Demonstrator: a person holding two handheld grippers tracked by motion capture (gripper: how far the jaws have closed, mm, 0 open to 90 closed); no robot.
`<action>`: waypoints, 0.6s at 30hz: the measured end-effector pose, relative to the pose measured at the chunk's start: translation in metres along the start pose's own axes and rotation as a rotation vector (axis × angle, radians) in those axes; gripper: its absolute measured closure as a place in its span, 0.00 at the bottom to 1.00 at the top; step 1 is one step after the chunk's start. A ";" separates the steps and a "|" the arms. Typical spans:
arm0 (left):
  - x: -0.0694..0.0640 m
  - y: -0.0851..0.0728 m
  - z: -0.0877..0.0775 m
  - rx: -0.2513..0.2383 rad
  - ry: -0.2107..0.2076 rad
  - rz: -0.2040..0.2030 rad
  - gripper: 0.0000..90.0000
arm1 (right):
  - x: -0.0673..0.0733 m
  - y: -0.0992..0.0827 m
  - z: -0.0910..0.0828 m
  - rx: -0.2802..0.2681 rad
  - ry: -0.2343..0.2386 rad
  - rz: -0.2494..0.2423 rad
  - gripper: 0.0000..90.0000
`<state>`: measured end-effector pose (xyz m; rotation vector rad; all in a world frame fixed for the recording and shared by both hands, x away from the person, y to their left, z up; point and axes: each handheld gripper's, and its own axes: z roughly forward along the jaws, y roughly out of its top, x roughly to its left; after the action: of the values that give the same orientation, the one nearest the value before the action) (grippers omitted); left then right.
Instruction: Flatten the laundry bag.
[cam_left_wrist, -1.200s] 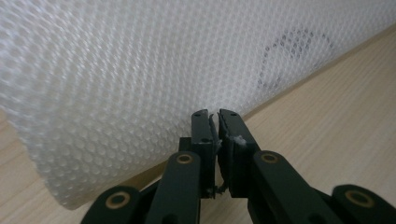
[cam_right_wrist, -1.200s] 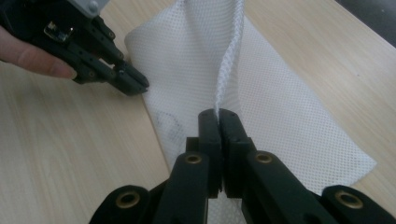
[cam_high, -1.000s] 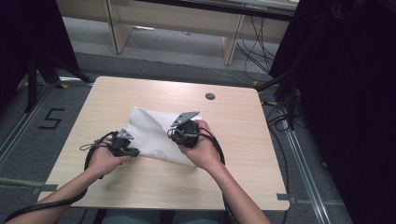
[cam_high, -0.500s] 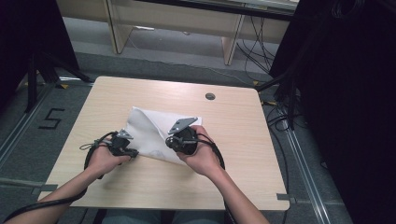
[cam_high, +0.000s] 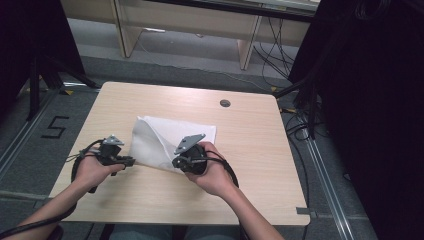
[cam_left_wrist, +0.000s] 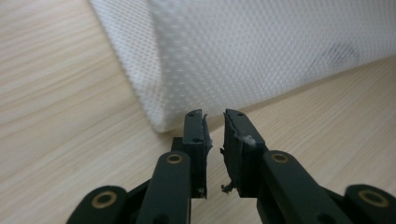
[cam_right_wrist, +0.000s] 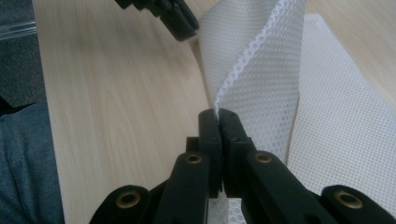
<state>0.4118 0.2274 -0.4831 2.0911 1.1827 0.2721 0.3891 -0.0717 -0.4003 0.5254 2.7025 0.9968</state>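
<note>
the right gripper (cam_right_wrist: 218, 116) is clamped tight on an edge of the white mesh cloth (cam_right_wrist: 261, 84), its two black jaws pressed together with the netting pinched between them and rising from the tips in a lifted fold. in the high view this gripper (cam_high: 176, 162) sits at the near right side of the cloth (cam_high: 160, 140), toward the person's edge of the table (cam_high: 260, 165).

the left gripper (cam_left_wrist: 214, 122) has just been opening its jaws; a narrow gap now stands between them and nothing is in it. the cloth's rounded corner (cam_left_wrist: 163, 122) lies just beyond the left-hand jaw tip, close to it but not gripped. from above, that gripper (cam_high: 131, 161) rests at the cloth's near left corner, low over the wood.

the cloth lies a little left of the table's middle, partly flat and partly raised. bare wood stretches to the right of it and beyond it up to the far edge, where a small round dark grommet (cam_high: 225, 103) sits. the left edge of the table is near the left hand (cam_high: 92, 170).
</note>
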 end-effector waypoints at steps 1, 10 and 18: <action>0.000 0.000 0.000 0.000 0.000 0.000 0.86 | 0.000 0.000 0.000 0.000 0.000 0.000 1.00; 0.018 -0.001 -0.018 -0.051 0.041 -0.040 0.84 | 0.007 -0.007 -0.003 0.000 0.013 -0.010 1.00; 0.022 -0.001 -0.017 -0.059 0.054 -0.056 0.81 | 0.016 -0.014 -0.004 0.012 0.028 -0.018 1.00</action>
<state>0.4146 0.2538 -0.4747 2.0077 1.2488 0.3351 0.3699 -0.0782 -0.4077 0.4918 2.7344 0.9911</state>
